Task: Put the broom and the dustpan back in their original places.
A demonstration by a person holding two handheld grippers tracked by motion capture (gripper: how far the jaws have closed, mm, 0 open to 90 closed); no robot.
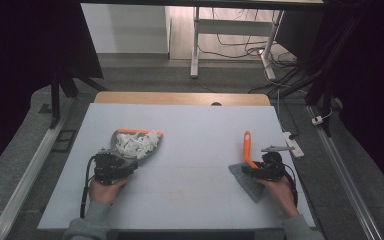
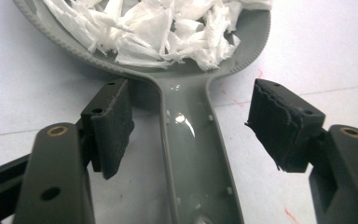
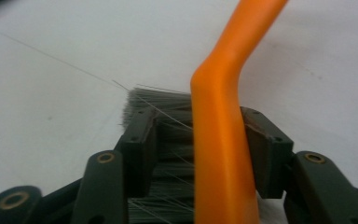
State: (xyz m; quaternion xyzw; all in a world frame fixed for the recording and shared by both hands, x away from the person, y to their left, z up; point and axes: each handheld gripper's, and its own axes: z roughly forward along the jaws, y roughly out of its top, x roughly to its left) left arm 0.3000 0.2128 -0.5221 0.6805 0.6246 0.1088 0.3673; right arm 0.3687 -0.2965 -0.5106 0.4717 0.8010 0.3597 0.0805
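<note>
A grey dustpan (image 1: 120,138) with an orange lip lies at the table's left, piled with torn white paper (image 1: 139,142). My left gripper (image 1: 129,163) sits at its near end. In the left gripper view the jaws of that gripper (image 2: 192,93) stand open on either side of the dustpan's handle (image 2: 191,140), with both pads clear of it. The paper (image 2: 168,28) fills the pan just beyond. At the right lies a brush with an orange handle (image 1: 247,144) and grey bristles (image 1: 250,184). My right gripper (image 1: 250,170) straddles the handle (image 3: 228,70) over the bristles (image 3: 158,100), open, with a gap at one pad.
The white tabletop (image 1: 190,120) ends at a wooden strip (image 1: 180,98) on the far side. A white power strip (image 1: 294,142) lies off the right edge. Desk legs and cables stand on the floor beyond.
</note>
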